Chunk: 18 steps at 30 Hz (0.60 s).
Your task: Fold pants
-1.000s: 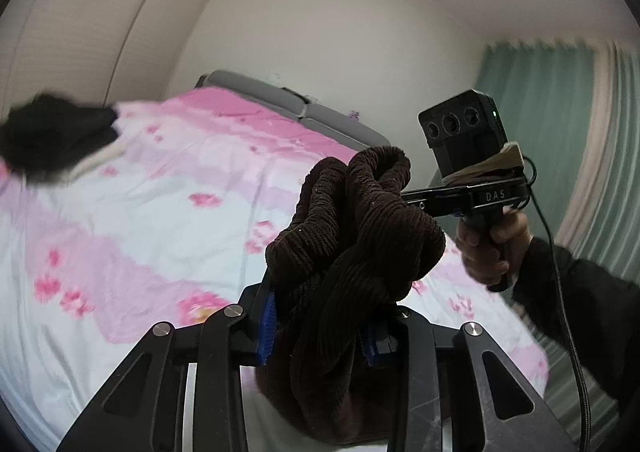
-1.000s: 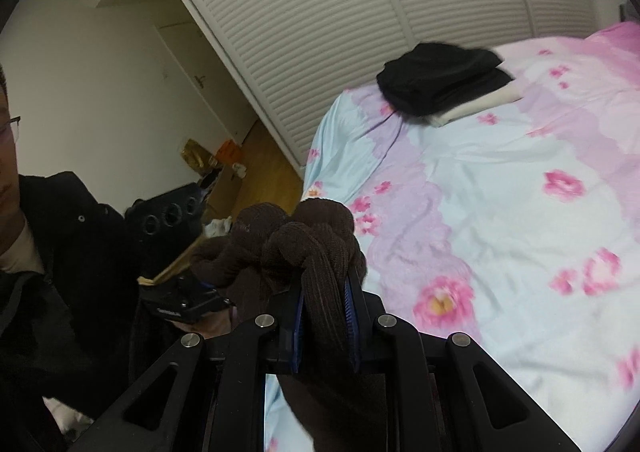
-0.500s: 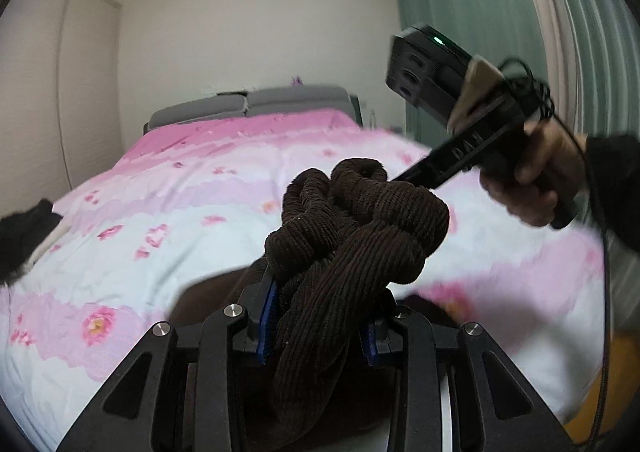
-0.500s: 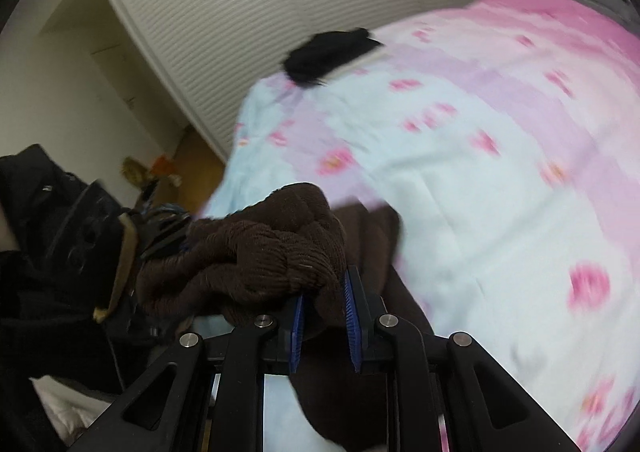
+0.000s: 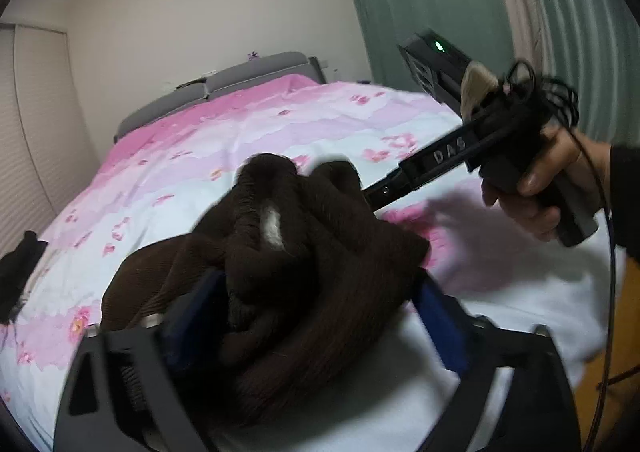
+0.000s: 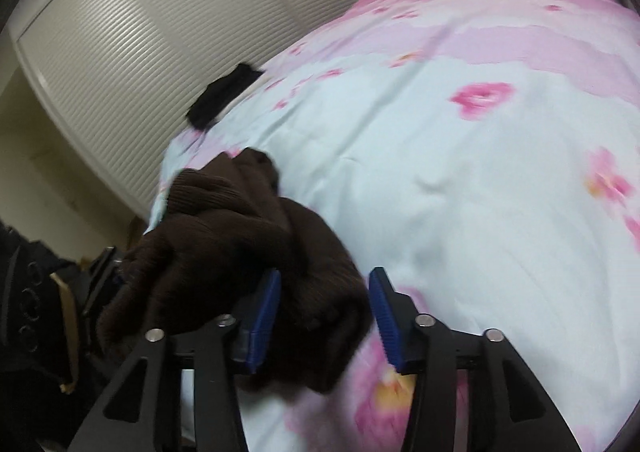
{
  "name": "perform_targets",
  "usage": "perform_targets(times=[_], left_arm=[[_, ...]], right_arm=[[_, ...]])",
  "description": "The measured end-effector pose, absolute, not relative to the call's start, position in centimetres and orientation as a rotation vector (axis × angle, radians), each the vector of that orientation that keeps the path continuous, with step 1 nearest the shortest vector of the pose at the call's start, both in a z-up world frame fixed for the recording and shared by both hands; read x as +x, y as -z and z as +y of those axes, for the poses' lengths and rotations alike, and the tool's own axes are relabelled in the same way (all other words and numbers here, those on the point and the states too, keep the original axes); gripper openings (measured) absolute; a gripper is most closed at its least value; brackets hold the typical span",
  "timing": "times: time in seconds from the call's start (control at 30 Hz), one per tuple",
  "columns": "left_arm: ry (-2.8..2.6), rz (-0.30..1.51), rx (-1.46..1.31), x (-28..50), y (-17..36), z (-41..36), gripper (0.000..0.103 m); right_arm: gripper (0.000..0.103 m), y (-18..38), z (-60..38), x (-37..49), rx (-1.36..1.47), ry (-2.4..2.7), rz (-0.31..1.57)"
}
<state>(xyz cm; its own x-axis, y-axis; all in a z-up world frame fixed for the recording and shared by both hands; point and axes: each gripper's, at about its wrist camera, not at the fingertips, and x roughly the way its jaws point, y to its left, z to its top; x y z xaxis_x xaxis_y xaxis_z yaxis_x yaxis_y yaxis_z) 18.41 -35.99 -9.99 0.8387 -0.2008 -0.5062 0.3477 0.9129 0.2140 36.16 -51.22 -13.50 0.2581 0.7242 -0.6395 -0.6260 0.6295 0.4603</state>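
Both grippers, left (image 5: 316,316) and right (image 6: 324,316), spread wide around the bunched brown pants (image 5: 288,252) dropped at the bed's (image 6: 460,155) 7 o'clock corner; next, regrasp and flatten them.

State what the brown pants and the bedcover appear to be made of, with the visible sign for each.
Pants: probably corduroy, matte, judging by fine parallel ribs. Bedcover: thin woven fabric, likely cotton or polyester, smooth with a slight sheen, fine creases and a printed pink flower pattern.

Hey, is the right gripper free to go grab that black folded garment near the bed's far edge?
Probably not yet. The right gripper is open, but the brown corduroy pants still bunch between its fingers, and the black folded garment lies far across the floral quilt.
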Motion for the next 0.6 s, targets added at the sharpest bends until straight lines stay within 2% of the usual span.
perform_targets(times=[0.2,0.33,0.6], left_arm=[[0.372,0.528,0.233,15.7,6.8,-34.2,0.103],[0.403,0.53,0.158,15.2,4.5,-31.5,0.103],[0.378,0.476,0.058,16.2,1.9,-23.2,0.103]], right_arm=[[0.055,11.4,-53.9,32.0,0.207,-0.683,0.878],[0.068,9.3,-53.4,27.3,0.289,-0.466,0.821],[0.077,6.7,-49.2,20.3,0.434,-0.261,0.726]])
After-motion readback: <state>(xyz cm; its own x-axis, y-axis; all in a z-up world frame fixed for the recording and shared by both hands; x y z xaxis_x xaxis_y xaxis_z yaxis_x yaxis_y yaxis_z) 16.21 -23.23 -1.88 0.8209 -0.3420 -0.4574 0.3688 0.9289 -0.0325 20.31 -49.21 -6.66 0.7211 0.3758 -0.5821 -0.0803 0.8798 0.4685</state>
